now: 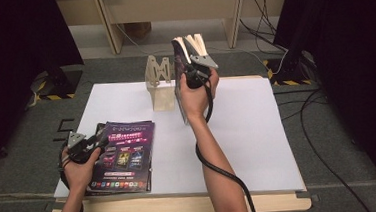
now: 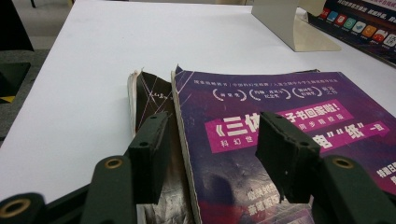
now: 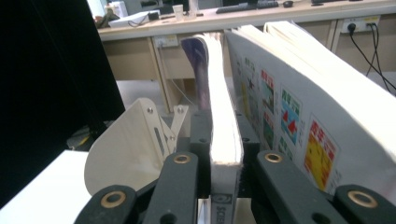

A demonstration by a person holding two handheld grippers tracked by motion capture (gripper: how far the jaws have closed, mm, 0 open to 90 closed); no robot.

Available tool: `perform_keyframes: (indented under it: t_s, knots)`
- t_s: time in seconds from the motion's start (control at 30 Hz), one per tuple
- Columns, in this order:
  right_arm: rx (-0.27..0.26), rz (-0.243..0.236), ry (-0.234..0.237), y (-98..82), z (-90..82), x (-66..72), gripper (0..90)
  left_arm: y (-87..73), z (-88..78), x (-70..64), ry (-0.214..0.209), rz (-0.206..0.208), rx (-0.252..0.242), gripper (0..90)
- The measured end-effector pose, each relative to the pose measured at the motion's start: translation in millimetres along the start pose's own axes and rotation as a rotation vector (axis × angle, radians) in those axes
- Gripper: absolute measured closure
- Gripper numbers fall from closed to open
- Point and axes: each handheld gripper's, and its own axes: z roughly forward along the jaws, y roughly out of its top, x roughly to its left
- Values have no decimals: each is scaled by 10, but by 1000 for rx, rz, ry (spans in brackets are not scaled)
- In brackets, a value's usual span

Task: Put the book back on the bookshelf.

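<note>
Purple-covered book [image 1: 180, 81], thick, held upright above the white counter [image 1: 258, 131] beside the cream bookend [image 1: 159, 83]. Right gripper [image 1: 192, 69] clamps part of its page block, jaws closed on the paper. Likely heavy, floppy; loose pages fan out, so hold best taken near the spine. Second item: purple magazine [image 1: 124, 155], flat at the counter's near left corner, thin, limp, glossy cover probably slippery. Left gripper [image 1: 100, 139] wide, jaws straddling its edge, not pressing.

Left of our right gripper [image 1: 196, 60]: bookend [image 1: 158, 83] blocks. Right: bare white tabletop [image 1: 257, 126], free passage.
</note>
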Motion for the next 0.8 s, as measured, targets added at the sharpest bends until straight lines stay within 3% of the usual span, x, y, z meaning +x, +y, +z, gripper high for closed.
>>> perform_keyframes:
  t_s: [0.43,0.8]
  knots:
    - [-106,-20,-26,62,97,68,834,-1,-2,2,-1,3,0,441]
    - [-140,-8,-51,57,233,85,833,0,-2,5,-3,1,0,441]
